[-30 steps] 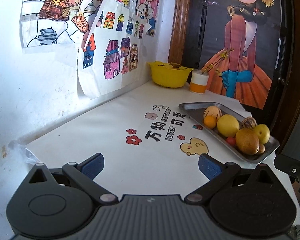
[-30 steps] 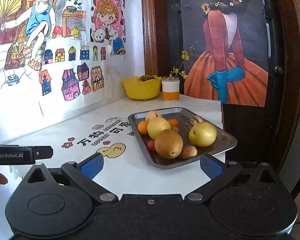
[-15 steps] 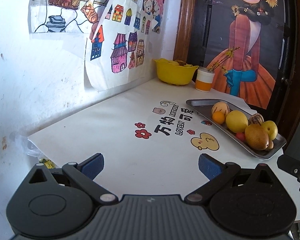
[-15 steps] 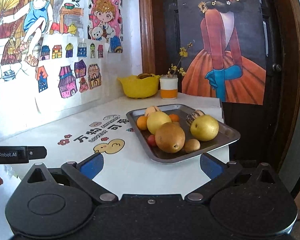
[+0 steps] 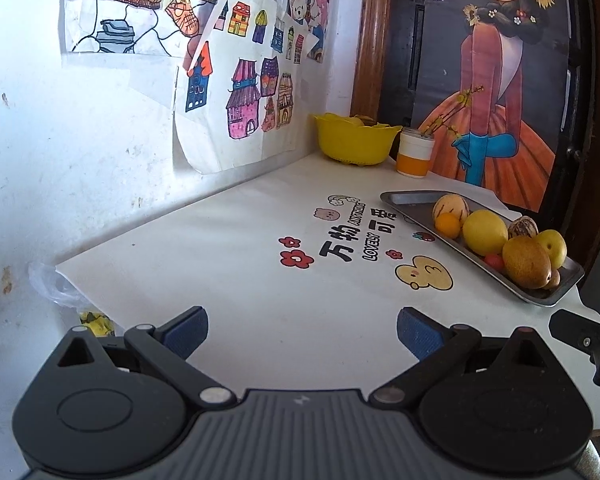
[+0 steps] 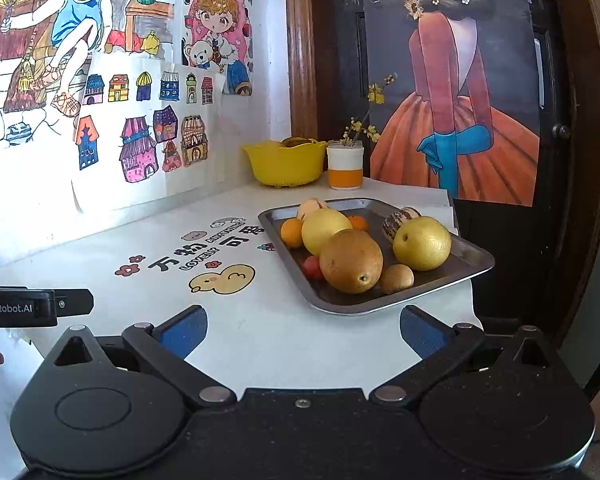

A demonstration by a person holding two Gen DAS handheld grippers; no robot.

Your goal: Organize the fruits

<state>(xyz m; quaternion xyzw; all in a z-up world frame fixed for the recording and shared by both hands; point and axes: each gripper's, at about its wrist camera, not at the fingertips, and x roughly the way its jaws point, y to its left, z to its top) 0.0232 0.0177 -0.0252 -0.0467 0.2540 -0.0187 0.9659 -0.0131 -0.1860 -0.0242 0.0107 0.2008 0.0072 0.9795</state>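
Note:
A steel tray (image 6: pixel 470 258) at the table's right edge holds several fruits: a brown pear (image 6: pixel 351 261), a yellow pear (image 6: pixel 422 243), a large yellow fruit (image 6: pixel 326 230), a small orange (image 6: pixel 292 233), a striped melon (image 6: pixel 400 222). The tray also shows in the left wrist view (image 5: pixel 568 286). A yellow bowl (image 6: pixel 286 164) with fruit in it stands at the back by the wall. My right gripper (image 6: pixel 304 330) is open and empty, just short of the tray's near edge. My left gripper (image 5: pixel 302 332) is open and empty over the white table, left of the tray.
A white and orange cup (image 6: pixel 345 170) with yellow flowers stands next to the bowl. The white tablecloth (image 5: pixel 228 248) has printed characters and a duck. Drawings hang on the left wall. A dark door with a poster is behind the tray. A plastic bag (image 5: pixel 52 284) lies at the table's left corner.
Both grippers have drawn slightly back and turned; the tray sits a little further right in the left view. Both stay open and empty. No fruit has moved.

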